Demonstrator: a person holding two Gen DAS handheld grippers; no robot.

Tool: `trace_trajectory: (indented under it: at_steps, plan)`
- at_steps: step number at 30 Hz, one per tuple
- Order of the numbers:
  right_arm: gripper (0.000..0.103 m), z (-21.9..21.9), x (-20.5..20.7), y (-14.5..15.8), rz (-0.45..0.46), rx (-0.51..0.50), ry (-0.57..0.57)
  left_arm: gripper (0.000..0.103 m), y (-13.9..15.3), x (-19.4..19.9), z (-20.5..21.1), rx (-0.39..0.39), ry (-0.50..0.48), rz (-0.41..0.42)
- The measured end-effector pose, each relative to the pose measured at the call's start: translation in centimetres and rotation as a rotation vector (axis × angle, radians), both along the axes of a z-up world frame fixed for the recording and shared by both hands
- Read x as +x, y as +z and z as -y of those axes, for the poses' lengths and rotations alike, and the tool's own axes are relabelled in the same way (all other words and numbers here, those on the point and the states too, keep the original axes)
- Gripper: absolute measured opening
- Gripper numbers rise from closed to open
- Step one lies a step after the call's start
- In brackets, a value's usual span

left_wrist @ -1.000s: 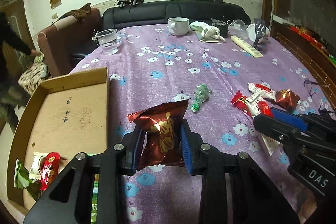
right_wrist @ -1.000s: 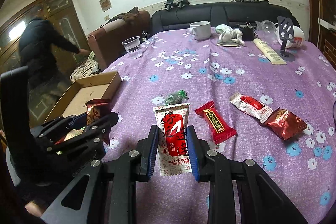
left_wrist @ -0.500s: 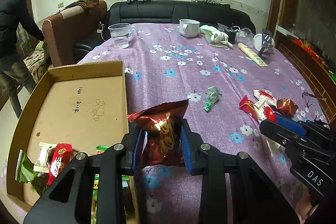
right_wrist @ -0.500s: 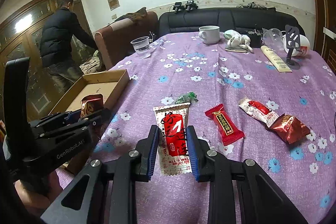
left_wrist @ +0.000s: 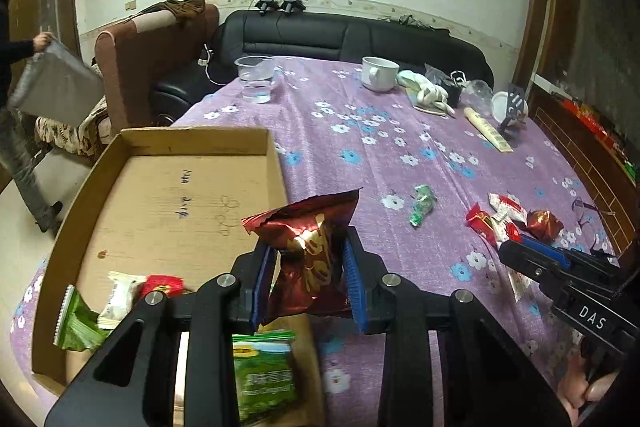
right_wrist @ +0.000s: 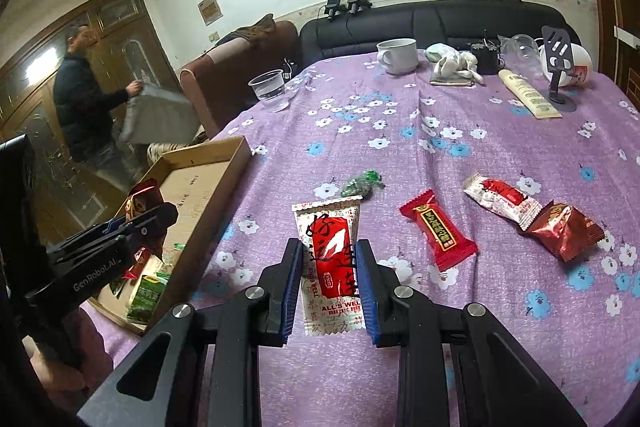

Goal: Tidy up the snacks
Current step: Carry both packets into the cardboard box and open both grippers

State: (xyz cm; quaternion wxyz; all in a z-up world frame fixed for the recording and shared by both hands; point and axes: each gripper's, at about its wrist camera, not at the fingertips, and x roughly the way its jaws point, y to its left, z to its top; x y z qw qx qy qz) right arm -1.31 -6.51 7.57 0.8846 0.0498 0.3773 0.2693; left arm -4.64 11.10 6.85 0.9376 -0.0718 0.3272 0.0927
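Observation:
My left gripper [left_wrist: 308, 265] is shut on a dark red foil snack packet [left_wrist: 308, 223], held upright over the right wall of the cardboard box [left_wrist: 192, 139]. Inside the box lie a green packet [left_wrist: 76, 323], a white one [left_wrist: 118, 299], a red one [left_wrist: 162, 285] and a green tea packet [left_wrist: 264, 375]. My right gripper [right_wrist: 328, 251] is shut on a white-and-red packet [right_wrist: 326, 217] low over the purple cloth. A green candy [right_wrist: 360, 185], a red bar [right_wrist: 438, 231], a white-red packet [right_wrist: 500, 201] and a dark red foil packet [right_wrist: 566, 231] lie loose on the cloth.
A plastic cup of water [left_wrist: 258, 79], a white mug [left_wrist: 378, 73], a crumpled cloth [left_wrist: 428, 93], a cream tube [left_wrist: 488, 129] and a phone stand [right_wrist: 558, 67] stand at the table's far end. A person [right_wrist: 84, 99] holding a grey sheet stands left of the table.
My left gripper has carried the dark red packet leftwards, from over the cloth to over the box's right wall. The right gripper has stayed put with its packet. The person in the background has shifted.

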Motion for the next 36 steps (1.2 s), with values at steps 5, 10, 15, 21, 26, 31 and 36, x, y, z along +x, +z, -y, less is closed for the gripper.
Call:
trace_trajectory:
  at_steps: [5, 10, 15, 21, 26, 31, 36]
  plan:
    - [0.027, -1.7, -0.6, 0.5, -0.009, 0.006, 0.038, 0.03, 0.1, -0.8, -1.8, -0.016, 0.035, 0.008]
    - [0.027, -3.9, -1.3, 0.8, -0.018, 0.014, 0.087, 0.03, -0.1, -1.4, -3.8, -0.031, 0.079, 0.006]
    - [0.027, -6.4, -1.9, 1.1, -0.033, 0.021, 0.145, 0.031, -0.7, -1.8, -6.2, -0.046, 0.134, -0.005]
    - [0.027, -9.9, -2.8, 1.3, -0.042, 0.016, 0.223, 0.031, -1.3, -2.3, -9.3, -0.068, 0.203, -0.016]
    - [0.027, -13.0, -3.6, 1.2, -0.053, 0.012, 0.277, 0.031, -1.7, -2.7, -11.2, -0.085, 0.244, -0.019]
    - [0.027, -15.7, -4.4, 0.7, -0.05, -0.005, 0.318, 0.031, -2.3, -2.8, -12.3, -0.096, 0.268, -0.027]
    - [0.027, -17.9, -5.0, -0.5, -0.049, -0.033, 0.345, 0.031, -3.1, -2.6, -12.8, -0.107, 0.273, -0.046]
